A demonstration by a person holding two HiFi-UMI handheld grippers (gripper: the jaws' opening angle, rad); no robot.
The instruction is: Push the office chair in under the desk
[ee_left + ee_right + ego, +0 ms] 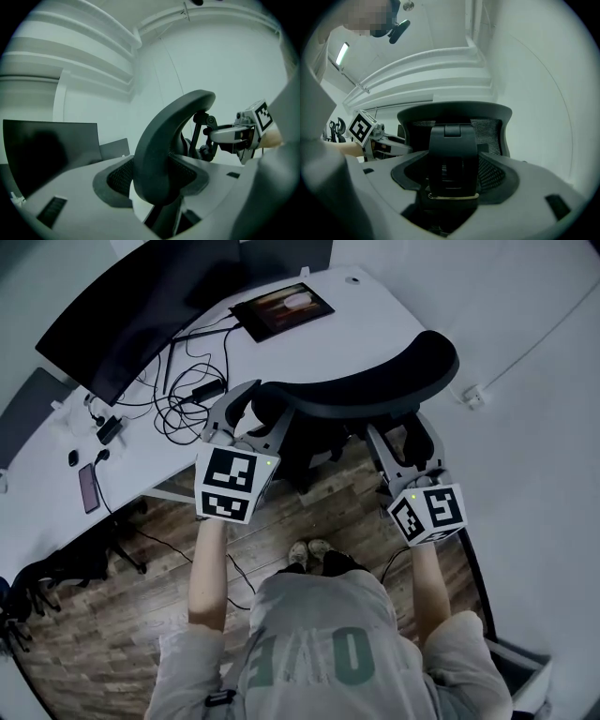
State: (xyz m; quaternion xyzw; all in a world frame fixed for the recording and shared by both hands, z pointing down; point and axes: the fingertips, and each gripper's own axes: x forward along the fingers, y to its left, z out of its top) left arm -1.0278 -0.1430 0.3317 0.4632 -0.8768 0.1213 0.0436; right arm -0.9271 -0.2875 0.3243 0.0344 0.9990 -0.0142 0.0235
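Observation:
The black office chair [370, 381] stands in front of the white desk [375, 306], its back towards me. My left gripper [251, 409] is at the left edge of the chair back. In the left gripper view its jaws close round the curved dark frame [159, 154], which fills the gap. My right gripper [403, 442] is at the right side, low on the back. In the right gripper view a black upright spine piece [452, 164] sits between its jaws, with the mesh back [487, 129] above. Each gripper shows in the other's view: right gripper [243, 131], left gripper [370, 136].
On the desk are a dark monitor [122, 306], a tablet [281, 307], tangled cables [183, 395] and a phone [88, 487]. A white wall with a socket [472, 396] runs close on the right. My feet [309, 554] stand on wooden floor behind the chair.

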